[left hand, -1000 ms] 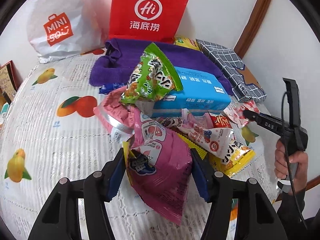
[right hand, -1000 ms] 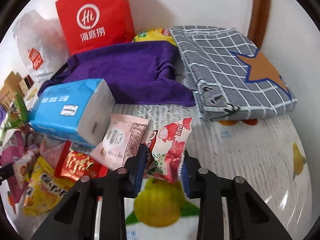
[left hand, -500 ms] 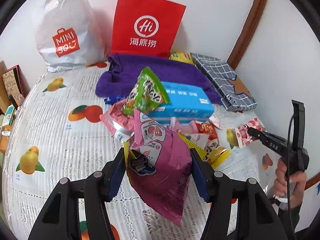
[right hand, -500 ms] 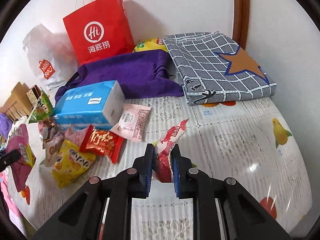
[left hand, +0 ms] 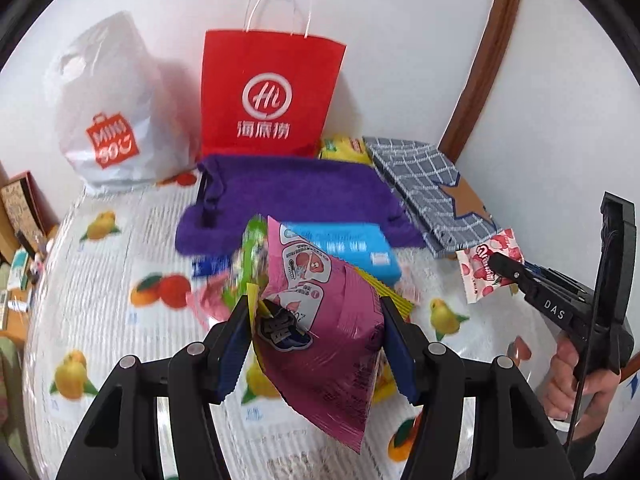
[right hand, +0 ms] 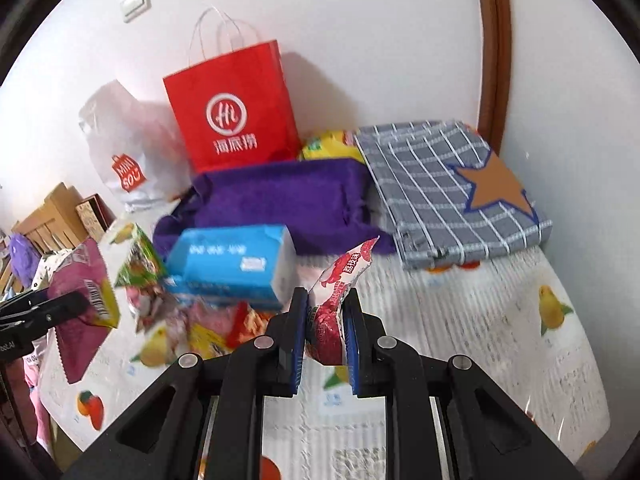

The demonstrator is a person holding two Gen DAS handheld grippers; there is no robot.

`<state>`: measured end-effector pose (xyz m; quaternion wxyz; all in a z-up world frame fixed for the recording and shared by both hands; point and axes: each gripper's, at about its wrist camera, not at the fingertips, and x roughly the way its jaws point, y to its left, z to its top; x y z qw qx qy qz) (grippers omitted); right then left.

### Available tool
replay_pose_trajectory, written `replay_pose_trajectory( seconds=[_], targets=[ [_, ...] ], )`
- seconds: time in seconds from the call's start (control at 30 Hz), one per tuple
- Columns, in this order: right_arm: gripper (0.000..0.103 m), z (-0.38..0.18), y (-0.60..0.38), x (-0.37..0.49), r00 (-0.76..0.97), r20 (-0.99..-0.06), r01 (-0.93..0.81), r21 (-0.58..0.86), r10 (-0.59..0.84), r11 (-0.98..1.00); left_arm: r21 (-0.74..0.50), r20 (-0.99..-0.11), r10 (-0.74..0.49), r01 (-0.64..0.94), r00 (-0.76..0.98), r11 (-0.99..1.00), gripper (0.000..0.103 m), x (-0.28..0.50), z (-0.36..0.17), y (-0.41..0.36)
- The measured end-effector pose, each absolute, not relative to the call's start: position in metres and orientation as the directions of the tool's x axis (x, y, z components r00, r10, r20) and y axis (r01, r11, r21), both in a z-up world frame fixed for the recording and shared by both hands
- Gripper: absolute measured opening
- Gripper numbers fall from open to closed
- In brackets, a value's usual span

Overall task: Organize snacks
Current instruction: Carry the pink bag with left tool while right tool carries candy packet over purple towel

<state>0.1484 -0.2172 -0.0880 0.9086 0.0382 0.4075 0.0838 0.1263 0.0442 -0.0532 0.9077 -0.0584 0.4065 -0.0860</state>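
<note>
My left gripper (left hand: 316, 332) is shut on a large pink snack bag (left hand: 324, 320) and holds it above the table; the bag also shows at the left of the right wrist view (right hand: 80, 304). My right gripper (right hand: 326, 320) is shut on a small red-and-white lychee candy packet (right hand: 340, 284), held in the air; it also shows in the left wrist view (left hand: 486, 264). A pile of snacks lies below: a green bag (right hand: 140, 260), a yellow packet (right hand: 208, 340), and a blue tissue box (right hand: 232, 264).
A red paper bag (left hand: 268, 96) and a white plastic bag (left hand: 108, 112) stand against the wall. A purple towel (left hand: 292, 196) and a grey checked cloth (right hand: 452, 188) lie behind the pile. The tablecloth (right hand: 460, 344) has a fruit print. Wooden boxes (right hand: 52, 216) stand at the left.
Both grippers have lifted higher and pulled back from the pile, each carrying its packet. The right gripper closed tighter on the candy packet over the last second.
</note>
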Motion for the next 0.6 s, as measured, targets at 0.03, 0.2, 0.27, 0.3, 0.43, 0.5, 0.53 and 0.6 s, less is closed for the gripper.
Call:
replay_pose_trajectory(
  seconds=[0.03,0.2,0.27,0.3,0.43,0.5,0.53,0.6],
  targets=[
    [0.018,-0.085,-0.215,0.153,0.657,-0.73,-0.125,0.137,0.185,0.983,-0.167,-0.724,-0.198,0.11,0.661,0.98,0.059,0.133,-0.048,0.044],
    [0.018,-0.069,-0.2,0.188,0.675,-0.712,-0.143,0.129,0.192,0.981,-0.145,-0.714,-0.189,0.121,0.674,0.982,0.059,0.163,-0.032,0.042],
    [0.018,-0.064,-0.196,0.202,0.681,-0.705,-0.15,0.126,0.195,0.981,-0.13,-0.709,-0.178,0.122,0.682,0.984,0.059,0.178,-0.026,0.043],
    [0.018,-0.061,-0.193,0.211,0.685,-0.701,-0.155,0.125,0.198,0.98,-0.127,-0.707,-0.174,0.12,0.685,0.985,0.059,0.186,-0.024,0.044],
    [0.018,-0.057,-0.184,0.243,0.692,-0.691,-0.171,0.125,0.209,0.977,-0.117,-0.706,-0.157,0.105,0.691,0.988,0.059,0.219,-0.021,0.05],
    [0.018,-0.056,-0.18,0.26,0.693,-0.688,-0.177,0.125,0.214,0.976,-0.121,-0.707,-0.157,0.101,0.69,0.987,0.059,0.233,-0.021,0.053],
    [0.018,-0.056,-0.177,0.269,0.694,-0.687,-0.178,0.124,0.214,0.976,-0.124,-0.709,-0.157,0.098,0.687,0.987,0.059,0.241,-0.022,0.055],
    [0.018,-0.058,-0.173,0.286,0.696,-0.685,-0.184,0.121,0.216,0.975,-0.12,-0.719,-0.153,0.096,0.678,0.988,0.059,0.257,-0.025,0.058]
  ],
)
